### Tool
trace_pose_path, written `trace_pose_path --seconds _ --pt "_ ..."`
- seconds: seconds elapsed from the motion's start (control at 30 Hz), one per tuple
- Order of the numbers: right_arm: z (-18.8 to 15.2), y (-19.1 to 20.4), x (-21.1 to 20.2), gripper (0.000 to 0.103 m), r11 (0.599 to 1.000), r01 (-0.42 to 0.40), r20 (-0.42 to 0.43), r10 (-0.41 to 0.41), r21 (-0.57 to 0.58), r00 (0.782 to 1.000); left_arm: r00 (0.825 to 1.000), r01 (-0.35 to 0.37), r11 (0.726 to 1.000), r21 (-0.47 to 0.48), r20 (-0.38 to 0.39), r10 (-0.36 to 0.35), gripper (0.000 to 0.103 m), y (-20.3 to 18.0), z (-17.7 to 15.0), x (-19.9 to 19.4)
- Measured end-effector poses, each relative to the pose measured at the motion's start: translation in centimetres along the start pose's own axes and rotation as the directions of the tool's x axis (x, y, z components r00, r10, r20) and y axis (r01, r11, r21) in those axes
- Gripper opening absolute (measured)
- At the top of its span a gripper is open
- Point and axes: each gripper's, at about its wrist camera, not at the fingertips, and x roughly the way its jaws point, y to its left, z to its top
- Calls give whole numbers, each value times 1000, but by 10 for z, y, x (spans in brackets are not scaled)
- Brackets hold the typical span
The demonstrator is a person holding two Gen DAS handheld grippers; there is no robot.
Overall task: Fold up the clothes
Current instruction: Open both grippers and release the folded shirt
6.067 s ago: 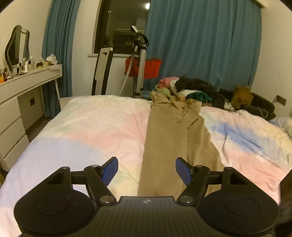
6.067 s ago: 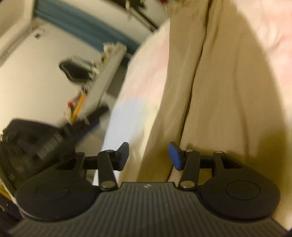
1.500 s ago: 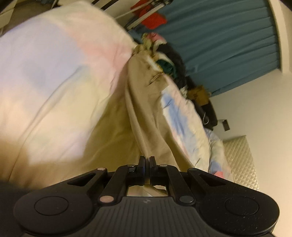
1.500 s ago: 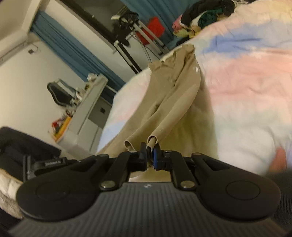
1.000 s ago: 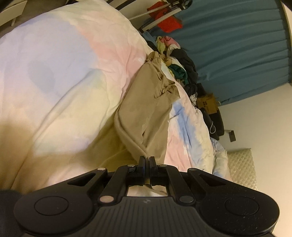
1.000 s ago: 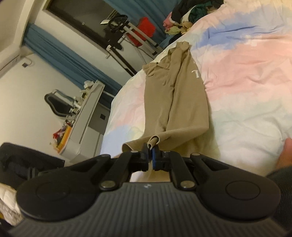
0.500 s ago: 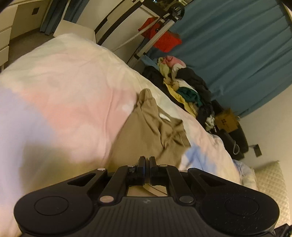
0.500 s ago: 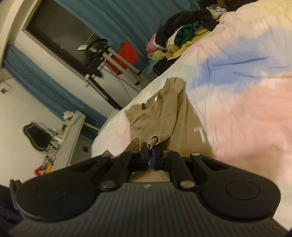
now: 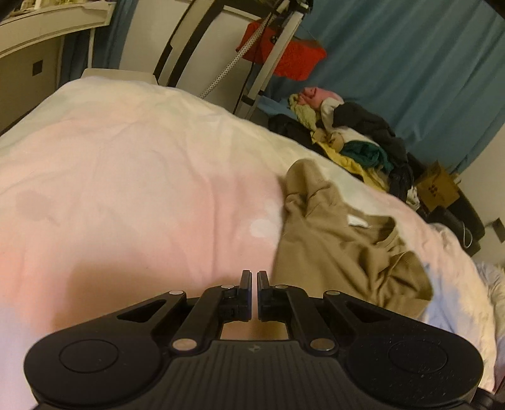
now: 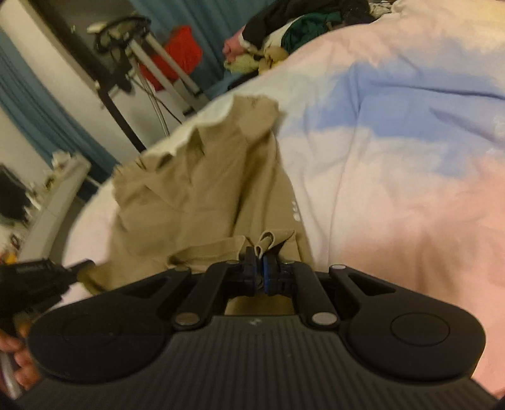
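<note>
Tan trousers (image 9: 341, 246) lie on the pastel duvet (image 9: 142, 176), waistband toward the far edge of the bed. My left gripper (image 9: 254, 277) is shut, and tan cloth shows just under its fingers. In the right wrist view the trousers (image 10: 195, 195) are doubled over, with the leg ends lifted over the upper part. My right gripper (image 10: 260, 261) is shut on a folded leg hem (image 10: 268, 239). The left gripper (image 10: 41, 277) appears there at the left edge, with the other hem running to it.
A pile of mixed clothes (image 9: 353, 135) sits past the bed's far corner. A stand with a red item (image 9: 284, 60) is by the blue curtain (image 9: 410, 63). A cardboard box (image 9: 437, 189) stands at the right and a white dresser (image 9: 47, 28) at the left.
Both grippers have travelled up the bed toward the waistband, each still shut on a leg end. The trouser legs now lie folded over the upper part.
</note>
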Motion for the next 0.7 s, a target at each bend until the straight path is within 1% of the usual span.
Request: trace_pose_path --seconds 0.07,0.13,0.2,0.23,0.27,0.3,0.33,0.37,0.4,0.43,0.47,0.53,0.57,0.6,0.63,0.7 --pt "0 2 1 7 1000 2 0 -2 -11 1000 1000 -2 1000 14 7 2 3 3 -4 0" --pt "1 5 -6 9 1000 -4 16 4 -10 1000 999 -32 998 55 41 30 11 0 -9 -10" --pt "1 9 -19 11 1000 -15 33 15 -8 999 996 -56 994 96 81 49 26 -7 -14 -26" --pt "1 11 -26 17 1000 -16 40 17 -11 999 993 -65 991 115 105 53 32 -11 -17 -38" --pt "0 13 -34 23 1000 -18 47 18 -14 999 990 -73 988 135 126 56 41 -16 -22 -50" --pt "-1 16 -43 48 999 -24 60 25 -21 998 988 -81 984 156 145 58 49 -22 -27 -63" --pt "-5 20 -55 74 999 -34 80 37 -32 996 986 -82 981 175 156 55 52 -26 -32 -75" --pt "-8 24 -66 82 998 -45 100 50 -44 994 986 -78 979 189 162 47 56 -30 -38 -86" --pt "-13 29 -78 83 997 -55 119 62 -62 991 984 -71 978 194 172 38 61 -33 -46 -99" --pt "-19 35 -91 83 994 -64 135 75 -85 988 983 -63 979 192 180 28 64 -34 -54 -111" --pt "-25 39 -102 83 992 -71 144 85 -103 986 983 -53 980 193 184 17 70 -36 -61 -121" --pt "-37 47 -123 83 987 -82 158 104 -135 982 980 -40 977 210 197 -2 75 -40 -76 -142" --pt "-42 51 -133 83 985 -83 167 109 -154 980 979 -36 975 220 205 -11 80 -42 -84 -152" --pt "-48 55 -142 83 981 -79 180 111 -175 977 976 -36 973 230 216 -15 85 -44 -91 -163" --pt "-54 59 -152 83 977 -72 197 112 -199 974 973 -40 970 240 229 -17 87 -46 -99 -173" --pt "-65 66 -168 83 968 -58 224 115 -244 968 967 -60 960 275 255 -13 95 -50 -114 -190"
